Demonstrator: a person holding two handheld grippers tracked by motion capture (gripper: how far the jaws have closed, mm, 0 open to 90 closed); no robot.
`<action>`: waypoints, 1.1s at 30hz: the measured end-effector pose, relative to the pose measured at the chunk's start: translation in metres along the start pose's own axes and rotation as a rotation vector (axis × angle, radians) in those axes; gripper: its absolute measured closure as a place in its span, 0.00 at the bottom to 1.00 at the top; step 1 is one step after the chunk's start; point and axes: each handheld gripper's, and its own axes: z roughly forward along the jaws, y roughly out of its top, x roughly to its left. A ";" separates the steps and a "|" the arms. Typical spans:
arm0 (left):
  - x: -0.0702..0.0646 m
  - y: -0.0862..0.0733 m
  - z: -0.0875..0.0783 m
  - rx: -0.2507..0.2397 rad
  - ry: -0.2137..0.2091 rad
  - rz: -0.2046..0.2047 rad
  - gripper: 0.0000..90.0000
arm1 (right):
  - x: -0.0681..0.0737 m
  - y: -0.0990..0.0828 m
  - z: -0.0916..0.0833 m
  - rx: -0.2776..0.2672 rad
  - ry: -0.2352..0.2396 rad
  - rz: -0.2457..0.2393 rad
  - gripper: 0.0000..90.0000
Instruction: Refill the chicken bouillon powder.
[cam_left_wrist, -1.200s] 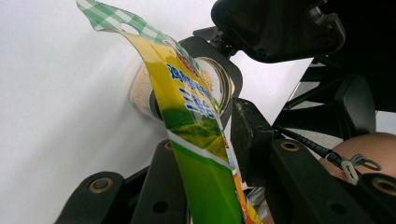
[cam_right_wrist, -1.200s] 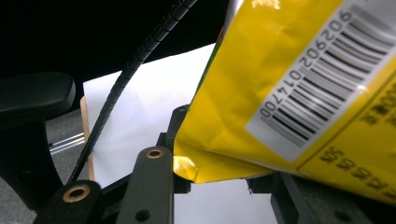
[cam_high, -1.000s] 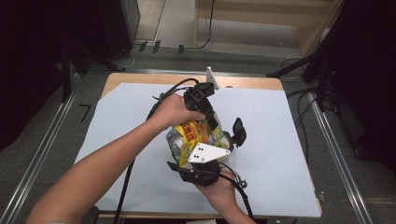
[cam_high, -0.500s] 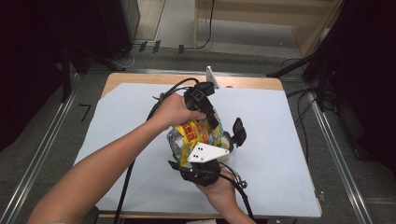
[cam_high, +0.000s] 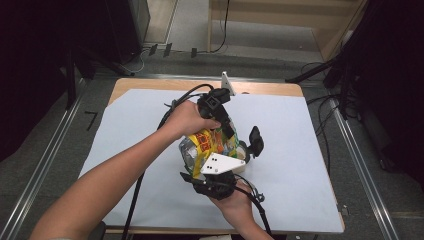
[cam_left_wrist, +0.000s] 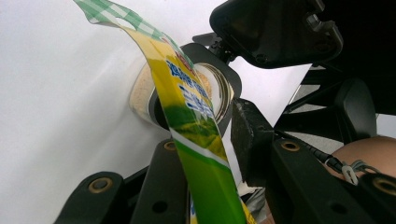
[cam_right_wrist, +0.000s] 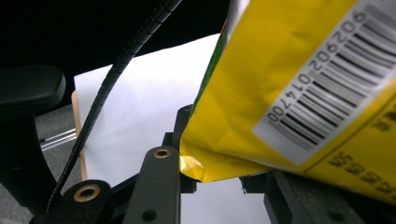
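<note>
White table sheet (cam_high: 125, 150) bare toward its edges, both grippers clamping yellow pouch (cam_high: 210, 145) over jar (cam_left_wrist: 140, 93) mid-table

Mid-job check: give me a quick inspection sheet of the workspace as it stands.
Surface: white sheet over a wooden table.
Job's things: yellow snack bag held over an open jar of pale crumbs.
Clutter: nothing seen.
Grippers: left hand-held gripper clamps the bag's top strip; right hand-held gripper clamps its lower end.
Cables: black cable trails from the left hand-held gripper across the sheet.
Surroundings: grey floor, metal rail, dark equipment.
</note>
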 end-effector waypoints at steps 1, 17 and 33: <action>0.000 0.000 0.000 0.001 0.001 0.000 0.85 | 0.000 0.000 0.000 0.000 0.000 0.000 0.82; 0.000 0.000 0.001 0.004 -0.004 -0.001 0.85 | 0.002 0.000 0.000 0.009 -0.013 -0.023 0.84; 0.001 0.001 0.001 0.009 -0.008 -0.009 0.84 | 0.001 0.002 -0.002 -0.023 0.015 -0.004 0.80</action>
